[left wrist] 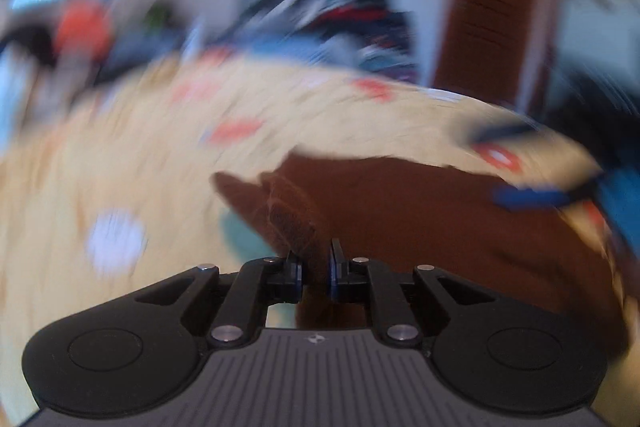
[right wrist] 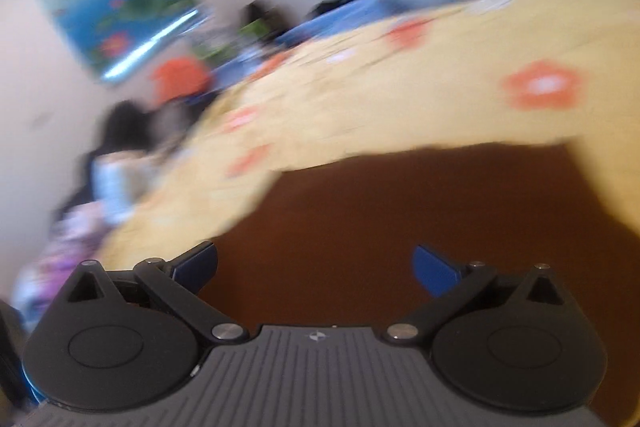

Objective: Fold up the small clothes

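Brown cloth lies spread on a yellow flowered sheet, which looks like a bed cover, and one edge of it is bunched up between the jaws of our left claw, which is clamped tight on that fold. Our right claw hangs over the same brown cloth with its jaws wide apart and nothing between them. Both views are heavily smeared, so we cannot tell which kind of garment this is or where its corners sit. As we judge it, the step in hand is carrying the pinched edge across to make a fold. To do it well, we should keep the left grip firm, lift the edge only enough to clear the rest of the fabric, and lay it down squarely so the edges meet. The free right claw could pin or smooth the lower layer so it does not drag. No basket or bin shows; at the far end we see only a blurred heap of clothes.
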Action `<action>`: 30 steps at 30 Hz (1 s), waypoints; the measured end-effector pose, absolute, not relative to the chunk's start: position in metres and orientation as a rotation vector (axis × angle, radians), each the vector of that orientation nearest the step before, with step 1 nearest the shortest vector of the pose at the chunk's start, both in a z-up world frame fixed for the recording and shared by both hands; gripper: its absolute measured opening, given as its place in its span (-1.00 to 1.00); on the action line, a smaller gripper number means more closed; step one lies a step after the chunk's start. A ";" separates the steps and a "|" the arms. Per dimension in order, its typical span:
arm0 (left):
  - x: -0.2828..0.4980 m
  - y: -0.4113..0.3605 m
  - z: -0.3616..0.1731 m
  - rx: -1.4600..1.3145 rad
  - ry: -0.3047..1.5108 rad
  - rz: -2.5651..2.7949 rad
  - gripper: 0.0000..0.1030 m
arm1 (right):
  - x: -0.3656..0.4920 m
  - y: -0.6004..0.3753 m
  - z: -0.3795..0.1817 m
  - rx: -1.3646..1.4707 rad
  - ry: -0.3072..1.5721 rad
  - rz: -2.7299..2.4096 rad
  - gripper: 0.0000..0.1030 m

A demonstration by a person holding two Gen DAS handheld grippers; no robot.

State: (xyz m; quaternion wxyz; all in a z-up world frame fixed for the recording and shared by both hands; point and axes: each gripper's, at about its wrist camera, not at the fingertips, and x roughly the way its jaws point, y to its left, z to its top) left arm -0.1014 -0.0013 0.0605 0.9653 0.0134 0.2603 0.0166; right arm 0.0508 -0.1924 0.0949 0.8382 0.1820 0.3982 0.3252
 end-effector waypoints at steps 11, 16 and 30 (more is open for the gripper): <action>-0.118 -0.058 0.037 0.380 0.491 -0.087 -0.78 | 0.122 -0.088 0.066 0.299 1.162 0.822 -0.31; -0.112 -0.080 0.054 0.401 0.429 -0.182 -0.78 | 0.119 -0.136 0.068 0.293 1.071 0.807 -0.51; -0.118 -0.180 0.032 0.495 0.472 -0.646 -0.69 | 0.073 -0.370 0.044 0.471 0.946 0.485 -0.17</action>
